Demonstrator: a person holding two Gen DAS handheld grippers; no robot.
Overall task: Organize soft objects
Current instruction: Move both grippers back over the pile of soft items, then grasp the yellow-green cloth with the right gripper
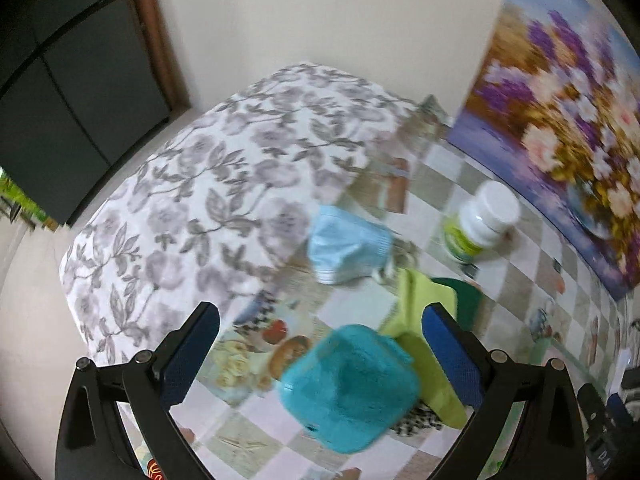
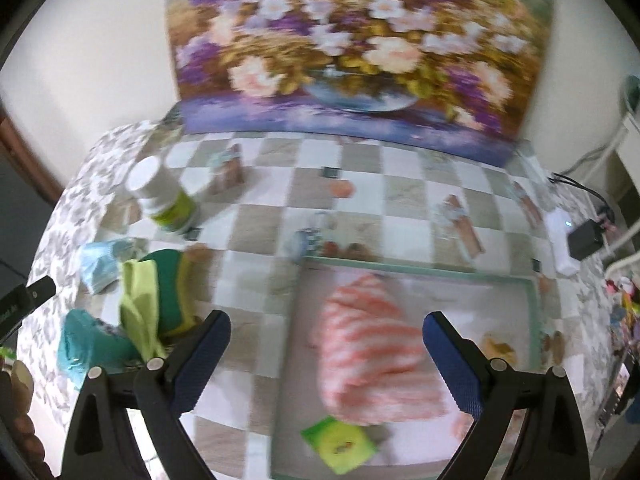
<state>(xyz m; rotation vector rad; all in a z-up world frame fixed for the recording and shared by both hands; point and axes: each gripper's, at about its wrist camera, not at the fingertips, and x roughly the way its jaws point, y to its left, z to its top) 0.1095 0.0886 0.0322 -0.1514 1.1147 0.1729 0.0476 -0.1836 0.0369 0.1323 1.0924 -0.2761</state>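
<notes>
I take the white bottle [image 2: 162, 196] as my landmark. Nearer me and left of it sit the teal cloth [image 2: 90, 346] and lime cloth [image 2: 140, 304]. My left gripper [image 1: 320, 344] hangs spread above the teal cloth. Far right of the bottle, my right gripper [image 2: 326, 354] is spread over the pink striped cloth [image 2: 370, 348] on the tray [image 2: 534, 312].

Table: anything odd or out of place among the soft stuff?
The white pill bottle is a hard item standing by the soft pile: face mask, lime cloth, teal towel. The pile is loosely heaped and overlapping. Both views are blurred, so no damage is discernible.
</notes>
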